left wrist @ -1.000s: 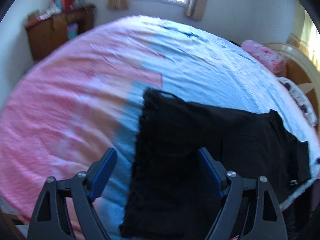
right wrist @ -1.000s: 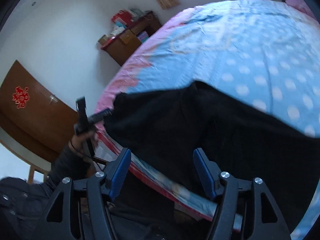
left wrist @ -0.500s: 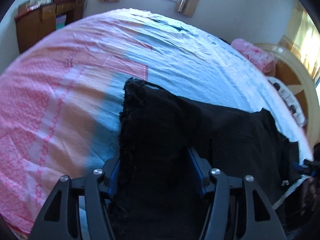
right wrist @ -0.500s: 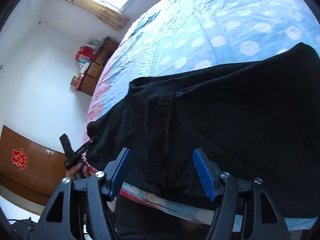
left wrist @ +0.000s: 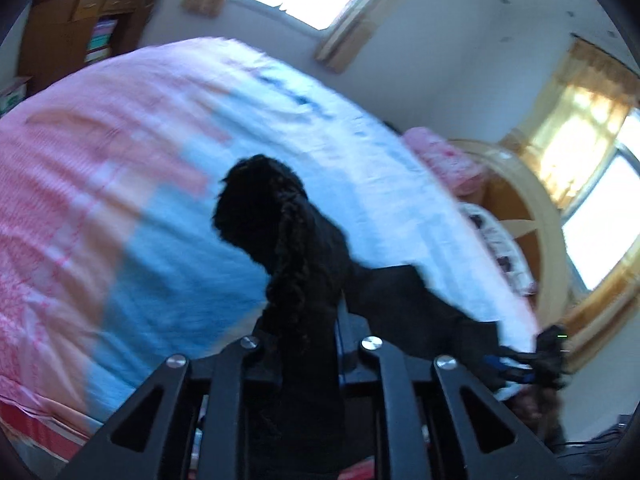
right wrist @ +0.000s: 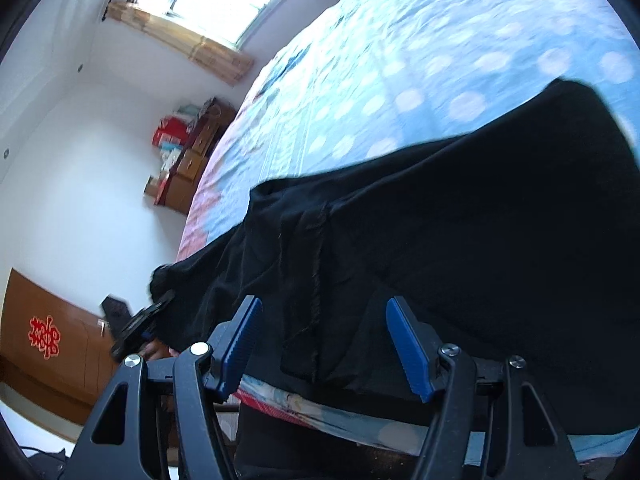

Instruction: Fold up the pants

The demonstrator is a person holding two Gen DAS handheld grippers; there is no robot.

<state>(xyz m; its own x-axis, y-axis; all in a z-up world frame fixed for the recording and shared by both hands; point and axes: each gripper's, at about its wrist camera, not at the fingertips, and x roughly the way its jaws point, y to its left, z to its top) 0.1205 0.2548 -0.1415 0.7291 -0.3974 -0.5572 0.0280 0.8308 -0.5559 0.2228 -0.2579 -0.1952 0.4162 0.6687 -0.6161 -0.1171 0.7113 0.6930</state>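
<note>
1. Left wrist view: my left gripper [left wrist: 310, 344] is clamped on the black pants [left wrist: 304, 264], its two arms drawn close together with a bunched ridge of cloth rising between them; the fingertip pads are hidden by the cloth
2. From that pinch the pants run away over the bed [left wrist: 120, 184], whose cover is pink on the left and pale blue on the right, and a further stretch of black cloth trails toward the right edge of the mattress
3. At the far right of the same view I see my right gripper [left wrist: 516, 364] at the end of that trailing cloth; motion blur keeps me from telling there whether it touches the fabric
4. A pink pillow [left wrist: 444, 156] lies near the curved wooden headboard [left wrist: 540, 220]; a wooden cabinet [left wrist: 76, 36] stands by the wall at upper left
5. Right wrist view: my right gripper [right wrist: 324, 344] stands spread wide, its blue pads [right wrist: 408, 344] apart, with a hanging flap of the pants [right wrist: 460, 232] between them but not pinched
6. The pants lie draped over the near edge of the bed [right wrist: 400, 60], here blue with white dots, and my left gripper [right wrist: 140, 322] appears at lower left holding their far end before a brown door [right wrist: 52, 344]
</note>
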